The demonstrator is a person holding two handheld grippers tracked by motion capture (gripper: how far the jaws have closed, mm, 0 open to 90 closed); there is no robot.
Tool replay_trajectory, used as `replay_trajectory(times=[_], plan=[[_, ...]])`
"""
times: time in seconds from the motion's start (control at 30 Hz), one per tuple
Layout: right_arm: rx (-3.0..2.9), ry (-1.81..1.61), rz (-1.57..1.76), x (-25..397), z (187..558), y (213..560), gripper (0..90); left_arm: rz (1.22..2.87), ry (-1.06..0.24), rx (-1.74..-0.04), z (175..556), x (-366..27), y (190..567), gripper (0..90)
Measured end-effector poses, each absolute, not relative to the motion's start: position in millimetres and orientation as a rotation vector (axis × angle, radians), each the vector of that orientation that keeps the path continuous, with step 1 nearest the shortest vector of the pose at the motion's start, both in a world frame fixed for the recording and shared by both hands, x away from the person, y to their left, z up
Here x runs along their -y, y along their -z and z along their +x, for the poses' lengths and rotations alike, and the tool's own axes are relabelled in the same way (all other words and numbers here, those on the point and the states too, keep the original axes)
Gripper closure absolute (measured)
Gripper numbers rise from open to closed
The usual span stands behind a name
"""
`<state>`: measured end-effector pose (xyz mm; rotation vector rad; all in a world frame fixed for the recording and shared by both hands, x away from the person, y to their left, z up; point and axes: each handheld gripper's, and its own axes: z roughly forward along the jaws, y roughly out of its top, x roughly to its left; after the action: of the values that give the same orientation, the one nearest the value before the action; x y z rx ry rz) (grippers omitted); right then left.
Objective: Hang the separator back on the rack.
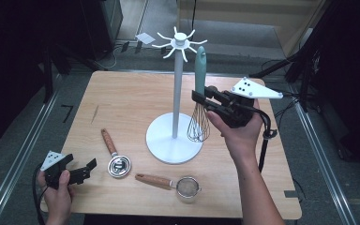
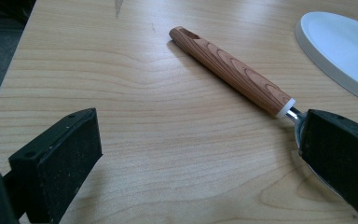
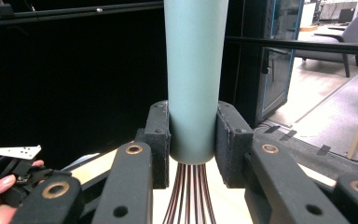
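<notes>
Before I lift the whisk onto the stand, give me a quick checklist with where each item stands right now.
1. Right gripper clamped on the whisk: ok, both pads press the green handle just above the wires.
2. Whisk upright: ok, handle up, wires down.
3. Hanging hole in the handle top: cannot tell.
4. Hooks free on the stand: ok, nothing hangs from them.
5. Left gripper out of the way: ok, open, low at the table's near left corner.
6. Handle top level with the hooks: not ok, it sits lower.

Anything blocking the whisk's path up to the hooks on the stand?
Nothing visible. The right gripper holds the whisk upright beside the stand's pole, handle tip just below and right of the hooks, with open air between.
</notes>
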<state>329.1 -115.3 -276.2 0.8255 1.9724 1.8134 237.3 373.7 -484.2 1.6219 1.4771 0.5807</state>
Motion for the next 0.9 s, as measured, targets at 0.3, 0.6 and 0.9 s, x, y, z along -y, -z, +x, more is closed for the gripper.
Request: replay_trajectory(times=[0.3,0.6,0.9], plan=[[-1.919,-1.759,0.819,109.6,327.5,278.4,70.4,1.622,-0.581,-1.479,237.6,-373.5,484.3,0.0],[-1.873,-1.758,0.821,100.9,333.8,282.2,70.4,1.62,-0.579,-1.481,237.7,-373.7,484.4,0.0],[-1.853,-1.756,0.817,102.2,332.6,281.0,65.4,1.621,-0.578,-1.481,237.6,-373.8,484.3,0.0]])
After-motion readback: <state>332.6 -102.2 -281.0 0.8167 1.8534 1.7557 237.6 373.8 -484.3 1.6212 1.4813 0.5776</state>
